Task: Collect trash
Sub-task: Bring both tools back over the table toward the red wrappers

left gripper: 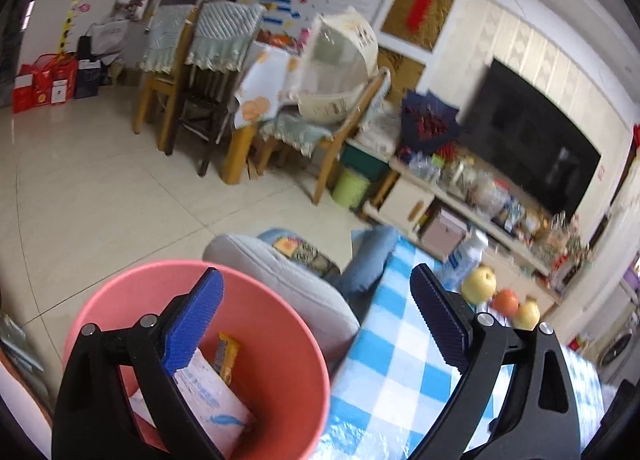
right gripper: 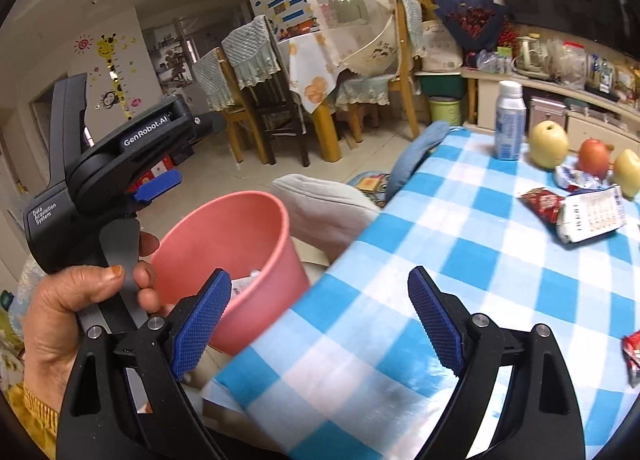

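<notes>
Pink plastic filled the near left of the left wrist view: the bin (left gripper: 200, 344) stood on the floor just beside the table (left gripper: 384, 360) with its blue-checked cloth. A white pouch (left gripper: 208, 404) and an orange wrapper (left gripper: 229, 356) already lay inside it. The left gripper (left gripper: 316, 324) hung above the bin's rim with its jaws spread wide and nothing between them. Far along the table stood a bottle (left gripper: 466, 260) and three pieces of fruit, blurred.

From the right wrist view, the right gripper (right gripper: 320, 324) was likewise wide open and empty, over the near edge of the table (right gripper: 400, 260). To the left, a hand (right gripper: 80, 308) held the left gripper (right gripper: 160, 186) near the bin (right gripper: 240, 260). Trash remaining on the cloth lay at the far right: a red wrapper (right gripper: 540, 204) touching a white printed packet (right gripper: 592, 220), a crumpled white-and-blue wrapper (right gripper: 576, 178) by the fruit, and another red wrapper (right gripper: 632, 352) at the right edge.

These wrappers looked light, thin and crinkly, probably slippery film that would flatten under the pads. Pinching a raised fold or crimped end seemed the safest hold; the packet looked stiffer and would likely take a grip across its short edge.
</notes>
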The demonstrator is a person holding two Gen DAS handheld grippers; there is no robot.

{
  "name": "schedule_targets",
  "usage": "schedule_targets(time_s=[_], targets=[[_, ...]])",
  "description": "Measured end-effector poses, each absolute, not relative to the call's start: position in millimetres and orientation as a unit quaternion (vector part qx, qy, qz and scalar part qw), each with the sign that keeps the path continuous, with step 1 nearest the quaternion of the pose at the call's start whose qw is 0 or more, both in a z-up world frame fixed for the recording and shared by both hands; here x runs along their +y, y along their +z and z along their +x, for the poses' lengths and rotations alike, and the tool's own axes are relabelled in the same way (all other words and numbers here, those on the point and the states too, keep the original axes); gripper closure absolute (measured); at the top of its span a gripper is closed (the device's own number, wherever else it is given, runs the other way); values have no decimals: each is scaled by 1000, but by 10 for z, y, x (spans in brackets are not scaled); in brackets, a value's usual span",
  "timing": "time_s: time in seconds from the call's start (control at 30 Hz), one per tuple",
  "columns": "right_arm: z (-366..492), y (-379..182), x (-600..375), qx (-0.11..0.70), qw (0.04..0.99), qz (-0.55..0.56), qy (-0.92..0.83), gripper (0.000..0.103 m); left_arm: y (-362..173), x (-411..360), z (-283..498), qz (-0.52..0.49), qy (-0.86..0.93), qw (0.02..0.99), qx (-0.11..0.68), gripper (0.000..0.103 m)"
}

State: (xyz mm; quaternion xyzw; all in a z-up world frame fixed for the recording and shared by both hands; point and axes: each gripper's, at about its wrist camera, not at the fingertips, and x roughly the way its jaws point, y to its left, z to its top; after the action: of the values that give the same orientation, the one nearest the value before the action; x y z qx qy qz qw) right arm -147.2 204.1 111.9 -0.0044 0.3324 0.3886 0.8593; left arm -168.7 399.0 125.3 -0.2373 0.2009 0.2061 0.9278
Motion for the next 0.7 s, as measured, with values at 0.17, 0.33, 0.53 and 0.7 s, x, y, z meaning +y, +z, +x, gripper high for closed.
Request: schedule_targets(time_s=[0.17,0.33,0.53,0.7], targets=[[-1445,1143,1828,326,870,-9,370,10,1215,3873,-1584,-240,199,921,231,8],[-1443,1150,1653,324,876,-10,358,10,1189,3797,-1545,-247,193,921,232,8],[-1458,1170,1474,317,882,-17,349,10,1164,3602,-1444,-217,186,929,236,8],[-1464,1211,1315,304,889,-24,341,10,1128,3496,-1331,-201,174,931,251,8]])
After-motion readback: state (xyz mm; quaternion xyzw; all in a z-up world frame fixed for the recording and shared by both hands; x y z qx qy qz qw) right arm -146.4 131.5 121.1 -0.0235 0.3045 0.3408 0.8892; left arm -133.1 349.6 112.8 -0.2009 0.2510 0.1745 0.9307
